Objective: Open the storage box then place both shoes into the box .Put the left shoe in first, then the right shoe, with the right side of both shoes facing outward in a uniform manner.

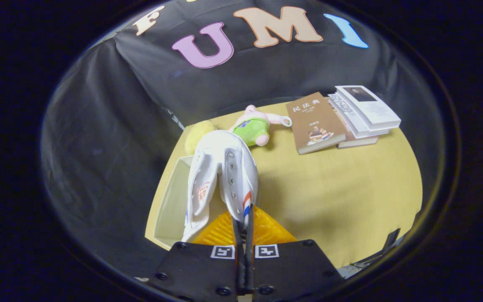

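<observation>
A: Gripper view, tool state?

B: The gripper point(243, 235) has its two fingers drawn nearly together, clamped on the thin side wall of a white lace-up sneaker with a red and blue stripe point(224, 176). Both fingers press on that wall. The shoe extends from the fingertips toward 12 o'clock, with its metal eyelets facing the camera and its tongue folded out toward 9 o'clock.

A: Position of the storage box?

B: The pale, open-topped storage box point(170, 205) sits at 9 o'clock of the fingers, partly under the shoe. An orange ribbed plastic panel point(266, 230) lies directly below the fingers, adjoining the box at its 3 o'clock side. Whether the shoe touches the box cannot be determined.

A: Other items on the surface?

B: A yellow cloth-covered table point(350, 193) carries everything. Beyond the shoe toe, at 12 o'clock, lies a pink plush toy in a green top point(254, 128), with a yellow-green ball point(197, 134) just beside it at 9 o'clock. At 2 o'clock, well apart from the shoe, a brown-covered book point(315, 123) lies beside a stack of white books point(365, 113).
</observation>
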`<state>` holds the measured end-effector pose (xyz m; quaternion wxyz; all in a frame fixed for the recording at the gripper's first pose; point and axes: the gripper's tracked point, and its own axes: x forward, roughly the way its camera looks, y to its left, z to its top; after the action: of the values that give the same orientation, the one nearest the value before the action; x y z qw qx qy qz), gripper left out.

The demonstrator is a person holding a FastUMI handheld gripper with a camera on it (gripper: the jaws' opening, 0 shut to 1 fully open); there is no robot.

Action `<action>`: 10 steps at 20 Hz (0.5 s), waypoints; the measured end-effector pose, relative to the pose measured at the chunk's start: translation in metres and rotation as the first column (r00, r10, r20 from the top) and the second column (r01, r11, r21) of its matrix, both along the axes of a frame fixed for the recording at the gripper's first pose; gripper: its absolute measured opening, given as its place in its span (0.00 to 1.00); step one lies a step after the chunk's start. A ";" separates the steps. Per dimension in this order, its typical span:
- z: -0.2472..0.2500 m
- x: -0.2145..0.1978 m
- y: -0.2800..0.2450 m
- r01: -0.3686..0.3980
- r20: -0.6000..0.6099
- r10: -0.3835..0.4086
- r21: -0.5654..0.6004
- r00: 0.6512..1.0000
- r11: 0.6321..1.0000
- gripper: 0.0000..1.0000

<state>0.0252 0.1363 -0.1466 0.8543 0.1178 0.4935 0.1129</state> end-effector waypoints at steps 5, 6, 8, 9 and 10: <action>-0.026 0.001 0.041 -0.023 -0.032 0.022 -0.015 0.999 1.000 0.04; -0.033 0.000 0.046 -0.027 -0.039 0.026 -0.027 0.999 0.999 0.04; -0.045 0.000 0.054 -0.025 -0.061 0.022 -0.045 0.998 0.999 0.04; -0.051 -0.002 0.055 -0.024 -0.068 0.020 -0.057 0.997 0.998 0.04; -0.056 -0.003 0.056 -0.024 -0.069 0.019 -0.071 0.997 0.997 0.04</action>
<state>0.0221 0.1924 -0.2028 0.8393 0.0855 0.5275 0.1001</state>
